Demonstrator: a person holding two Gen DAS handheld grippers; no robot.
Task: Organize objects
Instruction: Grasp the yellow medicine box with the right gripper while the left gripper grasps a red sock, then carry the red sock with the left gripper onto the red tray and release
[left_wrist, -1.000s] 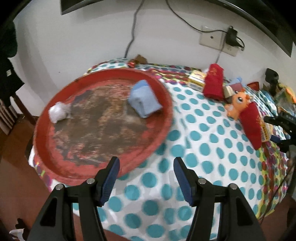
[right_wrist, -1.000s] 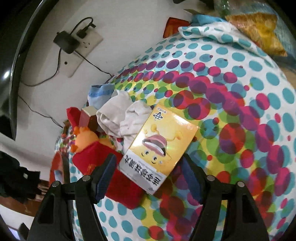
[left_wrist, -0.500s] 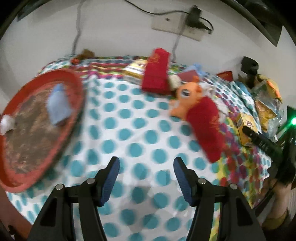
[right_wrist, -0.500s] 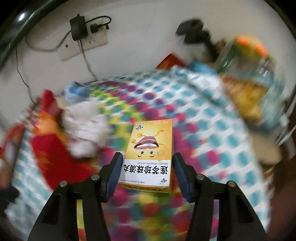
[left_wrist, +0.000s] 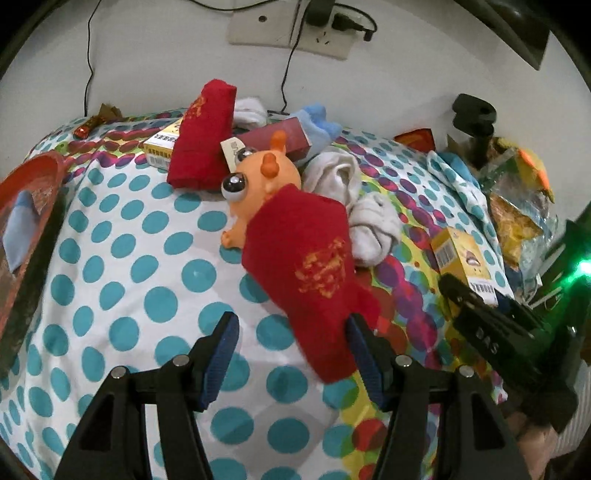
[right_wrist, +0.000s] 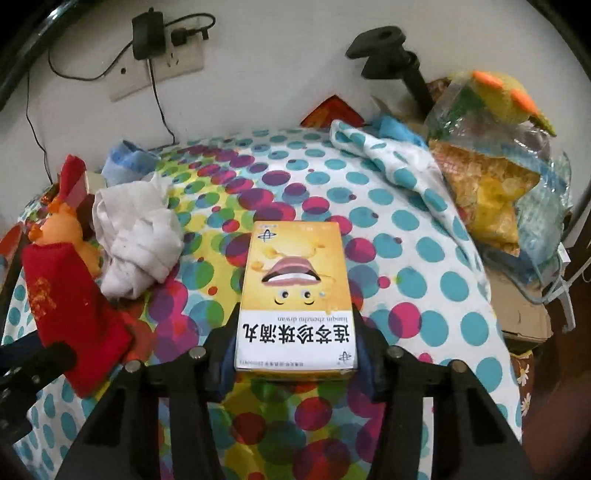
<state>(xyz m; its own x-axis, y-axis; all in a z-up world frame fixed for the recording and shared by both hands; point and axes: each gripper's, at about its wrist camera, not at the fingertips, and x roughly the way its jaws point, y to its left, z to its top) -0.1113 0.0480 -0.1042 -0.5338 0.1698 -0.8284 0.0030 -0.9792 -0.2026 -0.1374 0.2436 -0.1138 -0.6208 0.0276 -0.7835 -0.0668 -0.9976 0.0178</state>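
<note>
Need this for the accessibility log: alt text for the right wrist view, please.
The right gripper has just closed its fingers on the near end of a yellow medicine box lying on a polka-dot cloth. To the left lie a crumpled white cloth, an orange toy and a red sock.

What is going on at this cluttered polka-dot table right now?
A person is tidying with tongs in each hand. The right tongs have just been closing around the yellow medicine box, which lies flat on the dotted tablecloth; their pads now sit against its sides. The left tongs are open near the red sock draped over the orange toy, not gripping it. A red tray sits at the far left.
</note>
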